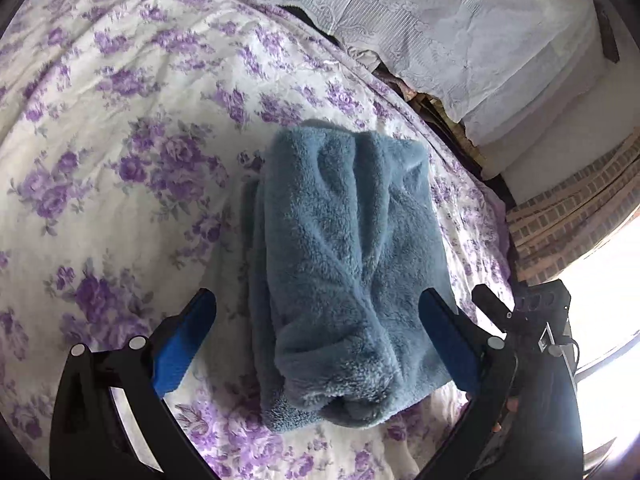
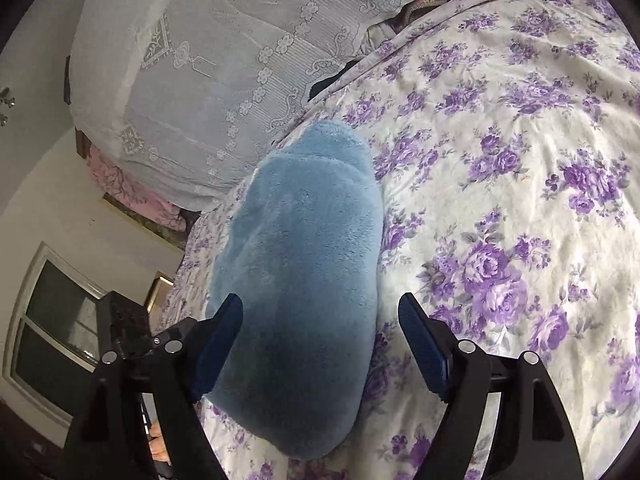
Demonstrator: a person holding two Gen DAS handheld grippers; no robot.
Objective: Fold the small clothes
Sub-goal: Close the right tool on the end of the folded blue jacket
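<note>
My left gripper (image 1: 318, 338) is spread wide over the bed, its blue pads (image 1: 182, 346) standing clear of the cloth on the left side, while the right pad (image 1: 450, 344) sits just beside the fleece's edge; I cannot tell whether it touches. Nothing is pinched. The fleece (image 1: 340, 272), a blue fluffy garment folded into a thick bundle, lies on the flowered sheet (image 1: 120, 140) and runs from my 6 o'clock up to 12. A white lace cover (image 1: 460, 20) hangs at 1 o'clock past the bed's edge. The other gripper's black frame (image 1: 536, 320) shows at 3 o'clock.

My right gripper (image 2: 320, 340) is open too. The fleece (image 2: 304, 280) fills the gap between my fingers, leaning toward the left pad (image 2: 220, 344); the right pad (image 2: 424, 344) is apart from it, over the sheet (image 2: 520, 160). The lace cover (image 2: 200, 60) is at 11 o'clock, a window (image 2: 52, 332) at 8.
</note>
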